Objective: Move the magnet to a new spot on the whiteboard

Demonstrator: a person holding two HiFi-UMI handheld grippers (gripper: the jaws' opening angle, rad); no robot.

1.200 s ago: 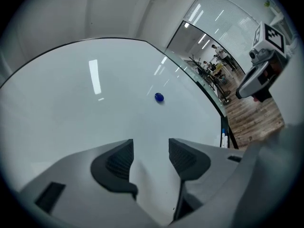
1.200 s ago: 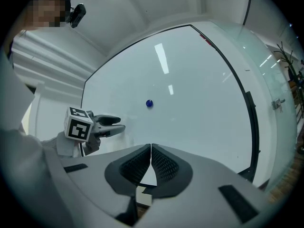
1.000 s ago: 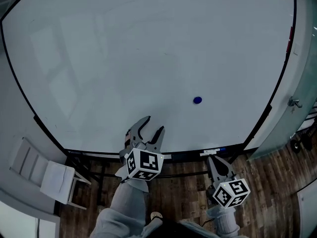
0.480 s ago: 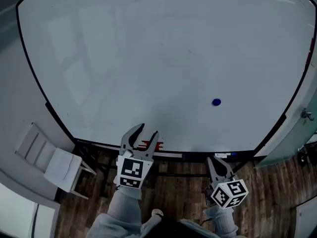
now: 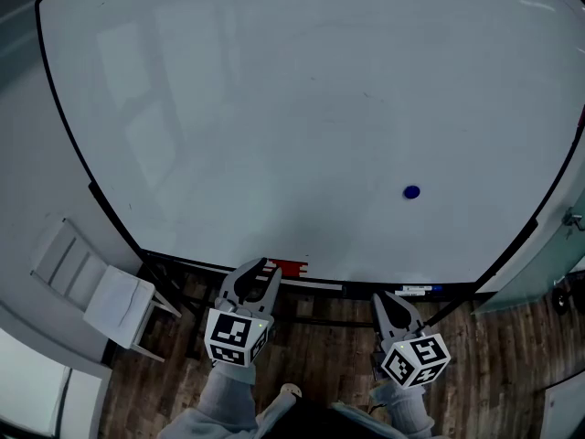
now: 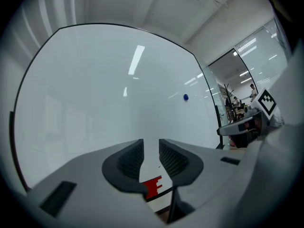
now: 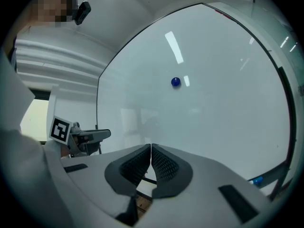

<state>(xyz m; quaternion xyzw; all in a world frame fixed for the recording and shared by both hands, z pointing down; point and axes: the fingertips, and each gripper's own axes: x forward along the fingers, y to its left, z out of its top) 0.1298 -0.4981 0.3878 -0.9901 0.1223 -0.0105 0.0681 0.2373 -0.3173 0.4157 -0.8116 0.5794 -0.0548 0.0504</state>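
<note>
Hanging low by the near edge of the whiteboard (image 5: 274, 108), both tools are well apart from the magnet (image 5: 411, 192), a small blue disc stuck on the board's near right part, closer to the right gripper (image 5: 383, 299) than to the left gripper (image 5: 261, 269). The left gripper view shows its jaws a little apart with nothing between them; only a red thing (image 6: 153, 188) on the board's ledge shows through the gap. The right gripper view shows its jaws pressed together and empty, pointing at the board below the magnet (image 7: 175, 81). This fits two stages alike: the disc waiting to be taken from its old place, or already left at a new one with the tools drawn away, so I cannot judge which step is in hand. As for handling, the disc looks small, smooth and low against a glossy surface, so any grip on it likely calls for jaws opened just wider than it, brought square to the board and closed on its rim, then a steady pull so it neither slips out nor drags across the board. The board's far and right edges are cut off in the head view, the red thing and a blue-tipped thing (image 7: 256, 180) on the ledge are too small to name, and the magnet's thickness cannot be made out.
</note>
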